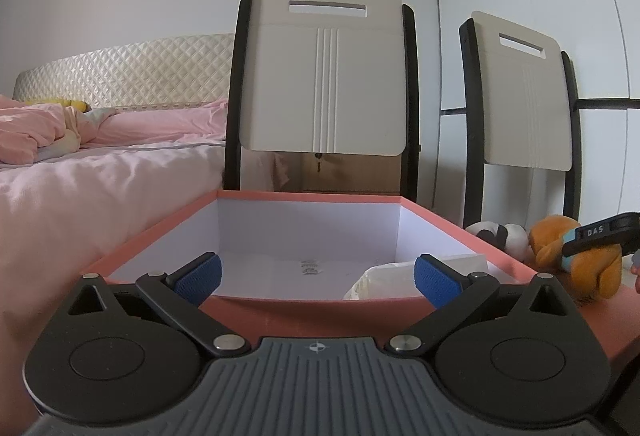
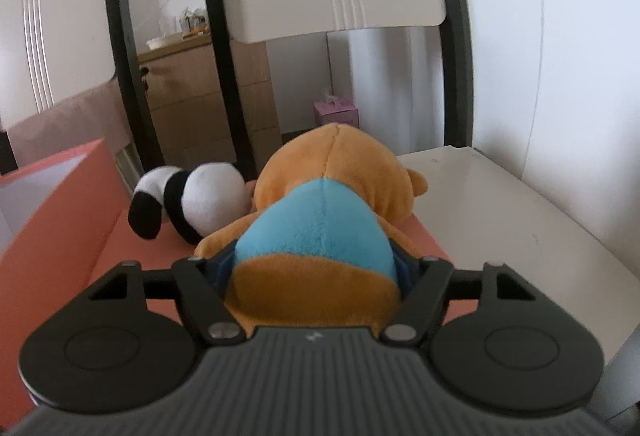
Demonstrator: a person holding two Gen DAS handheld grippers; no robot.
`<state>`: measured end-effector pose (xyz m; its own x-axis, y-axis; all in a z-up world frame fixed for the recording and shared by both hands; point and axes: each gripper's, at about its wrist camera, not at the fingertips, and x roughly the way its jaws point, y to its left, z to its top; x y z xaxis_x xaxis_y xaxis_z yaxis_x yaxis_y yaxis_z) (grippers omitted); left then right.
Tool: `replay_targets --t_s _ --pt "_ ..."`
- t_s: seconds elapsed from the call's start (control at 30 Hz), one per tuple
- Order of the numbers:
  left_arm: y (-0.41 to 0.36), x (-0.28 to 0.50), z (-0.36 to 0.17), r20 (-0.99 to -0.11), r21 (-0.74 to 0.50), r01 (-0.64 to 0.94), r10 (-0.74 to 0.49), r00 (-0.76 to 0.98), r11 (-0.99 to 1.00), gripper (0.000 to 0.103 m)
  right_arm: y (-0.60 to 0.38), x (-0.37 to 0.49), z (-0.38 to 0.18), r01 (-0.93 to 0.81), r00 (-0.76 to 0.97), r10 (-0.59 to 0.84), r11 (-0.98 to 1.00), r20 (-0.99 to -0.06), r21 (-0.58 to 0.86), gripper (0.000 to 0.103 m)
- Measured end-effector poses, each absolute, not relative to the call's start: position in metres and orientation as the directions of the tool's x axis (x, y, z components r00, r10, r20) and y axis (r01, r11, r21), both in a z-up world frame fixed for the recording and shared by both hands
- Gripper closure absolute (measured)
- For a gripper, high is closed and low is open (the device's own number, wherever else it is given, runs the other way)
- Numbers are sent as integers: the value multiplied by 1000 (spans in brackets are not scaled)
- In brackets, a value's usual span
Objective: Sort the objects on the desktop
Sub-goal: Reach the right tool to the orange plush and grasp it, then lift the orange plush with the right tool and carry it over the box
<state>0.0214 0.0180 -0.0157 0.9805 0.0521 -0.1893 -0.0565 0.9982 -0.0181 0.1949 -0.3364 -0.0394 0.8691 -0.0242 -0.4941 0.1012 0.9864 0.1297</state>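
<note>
While the pink box (image 1: 256, 308) sits open-topped on the tabletop (image 2: 520, 220), ready to receive sorted things, the left claw (image 1: 316, 278) waits at its near rim, spread wide and empty. Beside the box lies the orange plush toy (image 2: 320, 211), likely next to go in: the right claw (image 2: 316, 272) has closed around its blue-shirted body, pads pressing both flanks. Touching its far side, the small panda plush (image 2: 192, 203) lies untouched.
</note>
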Motion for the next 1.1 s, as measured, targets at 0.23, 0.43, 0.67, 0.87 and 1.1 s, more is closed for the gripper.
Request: replay_targets --t_s 0.23,0.43,0.67,0.87,1.1 --pt "16 20 -16 -186 -16 -59 55 981 998 0 -342 181 -26 106 897 -30 983 -441 150 32" --pt "18 20 -13 -177 -16 -73 69 982 997 0 -340 173 -13 84 923 -19 985 -383 153 32" --pt "21 20 -11 -174 -24 -80 75 982 996 0 -325 162 3 52 951 -10 990 -308 127 32" --pt "19 21 -10 -176 -26 -80 75 981 996 0 -309 157 14 12 970 19 992 -242 124 32" --pt "21 21 -9 -182 -28 -86 80 980 996 0 -282 151 31 -49 983 75 987 -165 152 31"
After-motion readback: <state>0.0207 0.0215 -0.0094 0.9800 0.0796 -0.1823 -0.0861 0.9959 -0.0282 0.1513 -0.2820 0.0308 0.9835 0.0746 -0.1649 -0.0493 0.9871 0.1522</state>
